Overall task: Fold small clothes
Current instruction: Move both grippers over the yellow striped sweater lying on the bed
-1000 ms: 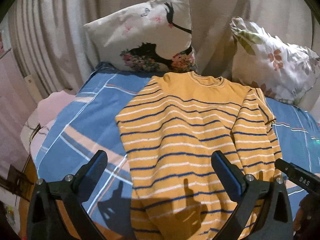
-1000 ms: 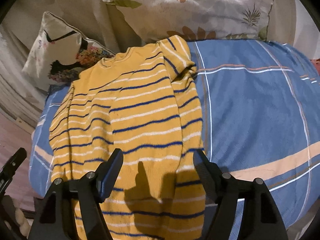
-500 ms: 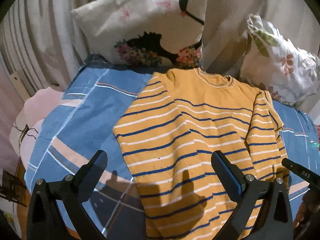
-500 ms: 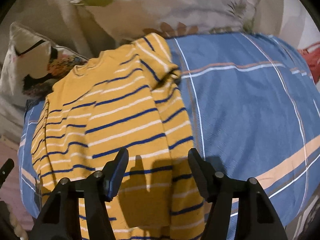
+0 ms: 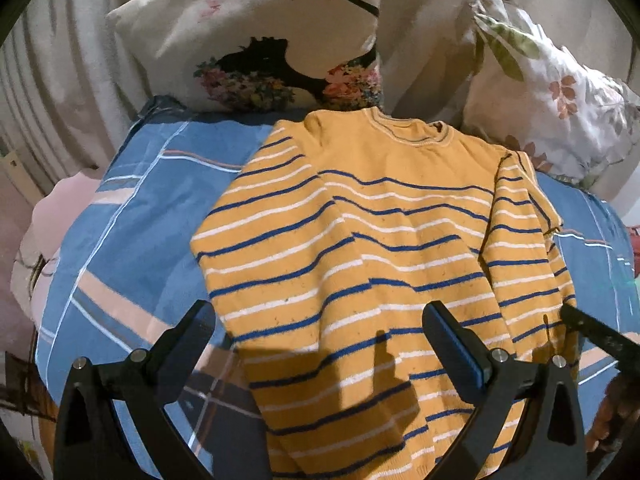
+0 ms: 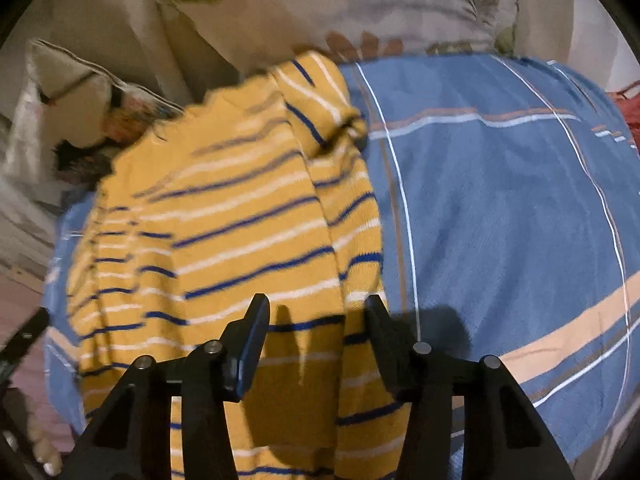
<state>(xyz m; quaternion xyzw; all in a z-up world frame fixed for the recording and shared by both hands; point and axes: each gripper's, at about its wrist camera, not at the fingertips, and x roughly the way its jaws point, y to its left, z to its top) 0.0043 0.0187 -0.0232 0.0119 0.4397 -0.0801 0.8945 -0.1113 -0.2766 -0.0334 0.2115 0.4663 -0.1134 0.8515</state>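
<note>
1. A yellow striped sweater (image 5: 384, 240) lies flat on the blue plaid bedspread (image 5: 120, 240), filling the frame's centre, its collar toward two floral pillows (image 5: 256, 40) at the top.
2. The left claw (image 5: 320, 344) stands wide above the hem, gripping nothing.
3. The right claw (image 6: 318, 328) is closing over the sweater's lower right edge, pads not yet pressing.

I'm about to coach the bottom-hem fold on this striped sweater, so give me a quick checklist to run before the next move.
1. Yellow striped sweater lies flat on the blue bedspread: ok.
2. Both sleeves folded in over the body: ok.
3. Left tool open above the hem: ok.
4. Right tool closing, fabric beneath, pads not pressing: not ok.
5. Hem edge visible: cannot tell, it runs below both views.
6. Pillows clear of the fold path: ok.
</note>
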